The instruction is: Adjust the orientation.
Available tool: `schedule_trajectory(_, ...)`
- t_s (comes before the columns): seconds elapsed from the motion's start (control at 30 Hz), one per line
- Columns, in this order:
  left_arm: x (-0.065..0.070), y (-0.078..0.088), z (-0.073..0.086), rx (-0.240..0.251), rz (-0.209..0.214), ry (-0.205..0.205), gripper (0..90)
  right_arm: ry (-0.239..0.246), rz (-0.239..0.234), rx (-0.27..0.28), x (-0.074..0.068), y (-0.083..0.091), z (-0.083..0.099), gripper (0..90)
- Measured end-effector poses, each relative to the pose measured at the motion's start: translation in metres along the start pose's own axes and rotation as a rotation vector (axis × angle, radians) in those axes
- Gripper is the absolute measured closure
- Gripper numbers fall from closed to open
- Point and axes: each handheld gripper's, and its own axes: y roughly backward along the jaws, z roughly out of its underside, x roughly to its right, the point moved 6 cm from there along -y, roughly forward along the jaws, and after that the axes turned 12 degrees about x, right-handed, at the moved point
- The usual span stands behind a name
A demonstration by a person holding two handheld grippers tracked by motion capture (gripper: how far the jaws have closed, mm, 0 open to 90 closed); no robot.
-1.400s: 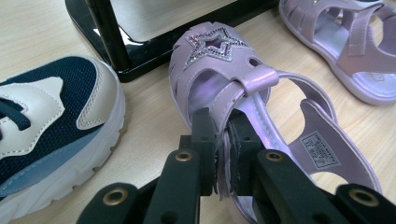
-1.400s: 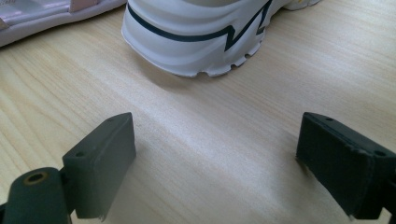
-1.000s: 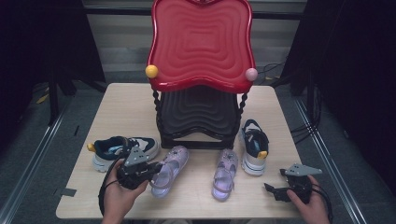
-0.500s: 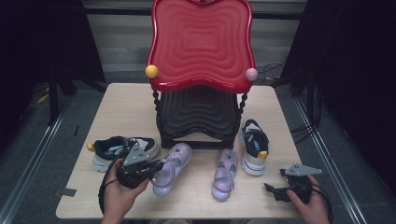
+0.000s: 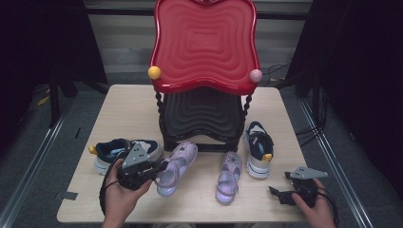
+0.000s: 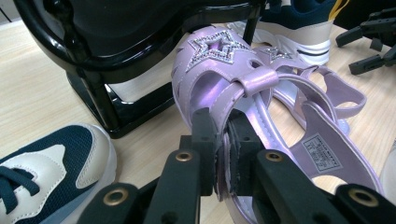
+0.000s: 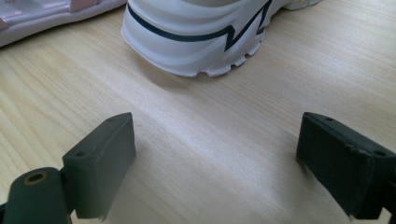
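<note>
My left gripper (image 5: 159, 167) is shut on the side wall of a purple jelly sandal (image 5: 177, 161) with a glitter star on its toe (image 6: 219, 56); the pads (image 6: 204, 140) pinch the sandal's rim from either side. The matching sandal (image 5: 229, 176) lies flat to its right. A navy and white sneaker (image 5: 111, 151) lies to the left of my left hand, and its partner (image 5: 259, 151) stands at the right of the rack. My right gripper (image 5: 278, 192) rests low near the table's front right with its jaws wide open (image 7: 233, 168) and bare wood between them, a short way from the sneaker's white sole (image 7: 196, 42).
A two-tier shoe rack (image 5: 204, 47) with a red upper tray and a black lower tray (image 5: 202, 114) stands mid-table just behind the shoes; its black frame (image 6: 93, 79) is close to the held sandal. The wooden table (image 5: 128, 109) has bare room at the back left.
</note>
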Motion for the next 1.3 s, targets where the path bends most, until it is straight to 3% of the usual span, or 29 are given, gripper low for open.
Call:
schedule_trajectory(0.53,0.001,-0.001,-0.020,0.034,-0.021,-0.028,83.3,0.001,0.000,0.001,0.000,0.000,0.000,11.1)
schedule_trajectory(1.3,-0.006,-0.029,-0.043,0.069,-0.093,-0.021,83.3,0.000,0.000,0.000,0.000,0.000,0.000,11.1)
